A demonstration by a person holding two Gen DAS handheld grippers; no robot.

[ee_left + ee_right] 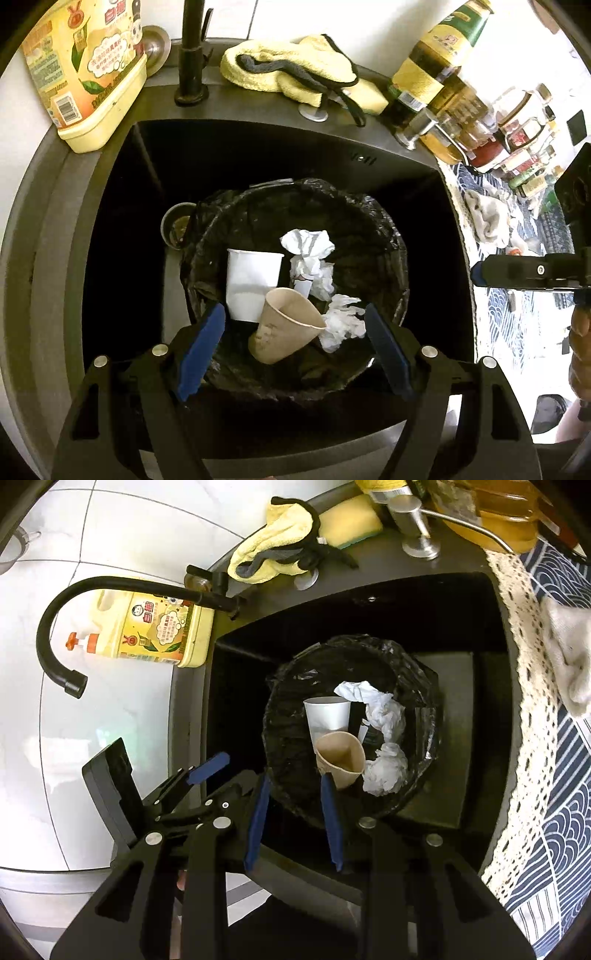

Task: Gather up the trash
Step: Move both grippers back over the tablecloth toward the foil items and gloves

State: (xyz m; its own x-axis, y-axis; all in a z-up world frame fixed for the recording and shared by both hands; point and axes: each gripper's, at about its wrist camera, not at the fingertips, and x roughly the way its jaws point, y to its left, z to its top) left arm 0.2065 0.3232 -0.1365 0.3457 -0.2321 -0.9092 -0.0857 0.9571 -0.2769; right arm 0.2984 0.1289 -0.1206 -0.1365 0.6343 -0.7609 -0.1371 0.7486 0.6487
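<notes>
Bin (388,236), black-lined, standing in the sink (122,258) to take trash: white cup (251,284) at centre, brown cup (284,328) at six o'clock, crumpled tissues (314,258) at three; left gripper (295,354) fingers wide and empty, right gripper (295,819) fingers partly open, empty.

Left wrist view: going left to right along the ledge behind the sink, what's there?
Yellow detergent bottle → black faucet base → yellow cloth → green-labelled bottle → jars at far right.
</notes>
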